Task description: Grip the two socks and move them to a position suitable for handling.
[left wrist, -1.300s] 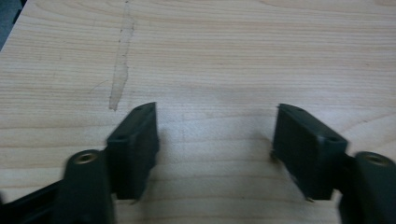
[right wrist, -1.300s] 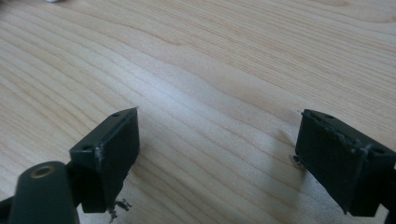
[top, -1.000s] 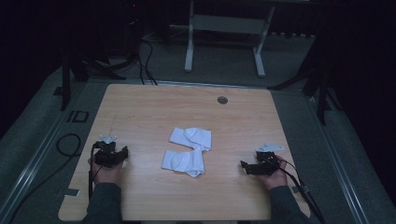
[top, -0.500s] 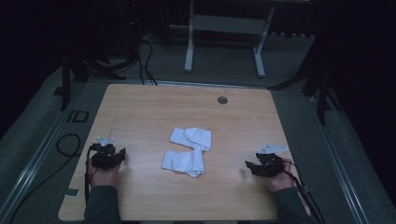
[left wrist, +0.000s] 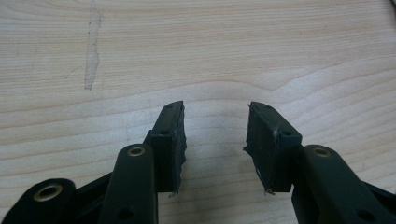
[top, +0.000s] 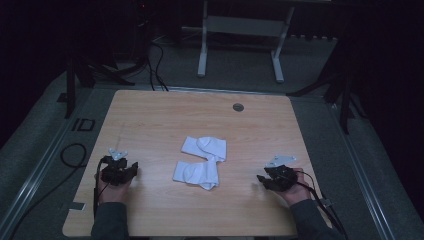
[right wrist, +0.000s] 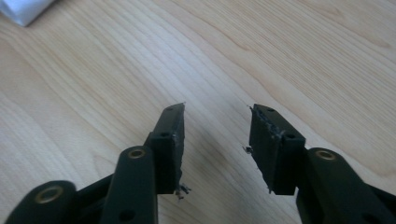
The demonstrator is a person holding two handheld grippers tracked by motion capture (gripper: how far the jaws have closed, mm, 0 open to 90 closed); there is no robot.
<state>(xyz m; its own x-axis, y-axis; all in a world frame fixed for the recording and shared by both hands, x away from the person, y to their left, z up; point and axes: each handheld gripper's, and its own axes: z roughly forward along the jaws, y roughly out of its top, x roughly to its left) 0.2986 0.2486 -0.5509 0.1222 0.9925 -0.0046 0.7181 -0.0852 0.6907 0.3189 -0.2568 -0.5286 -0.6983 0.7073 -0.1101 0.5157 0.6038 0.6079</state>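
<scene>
White socks [top: 201,162]: two lie crumpled and touching at the middle of the wooden table [top: 150,120], nearer its front edge.
Left gripper [top: 131,171]: near the front left corner, jaws spread over bare wood.
Right gripper [top: 262,179]: near the front right corner, jaws apart and just closing, nothing between them.

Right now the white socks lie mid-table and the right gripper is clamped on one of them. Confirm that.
Not quite. The white socks do lie mid-table, but the right gripper holds nothing: in the right gripper view its jaws stand apart over bare table.
</scene>
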